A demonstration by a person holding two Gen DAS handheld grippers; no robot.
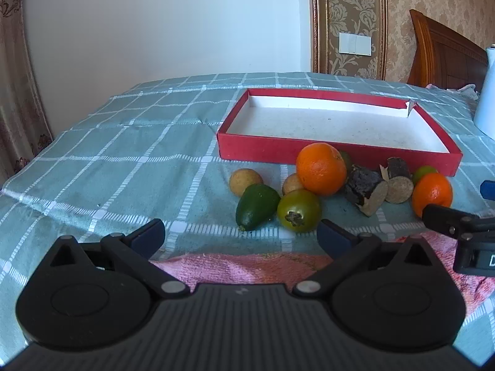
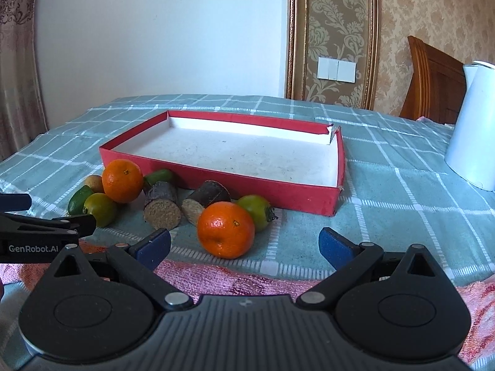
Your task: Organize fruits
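A shallow red box [image 1: 263, 151] [image 2: 278, 193] with a white floor lies on the checked cloth, nothing in it. Fruit is heaped in front of it: two oranges [image 1: 321, 168] [image 1: 432, 194] [image 2: 225, 229] [image 2: 122, 180], a dark green avocado [image 1: 256, 205] [image 2: 79, 202], green persimmons [image 1: 298, 206] [image 2: 256, 211], small tan fruits [image 1: 246, 179] and two dark cut cane pieces [image 1: 366, 190] [image 2: 162, 205]. My left gripper [image 1: 241, 236] is open just short of the avocado and persimmon. My right gripper [image 2: 244, 244] is open, the near orange just beyond its fingertips.
A white kettle [image 2: 473, 123] [image 1: 487, 99] stands at the right on the teal checked tablecloth [image 1: 123, 154]. A pink towel [image 2: 232, 278] lies at the near edge under the grippers. A wooden chair back [image 2: 433, 80] and patterned wall are behind; a curtain [image 1: 15, 92] hangs at the left.
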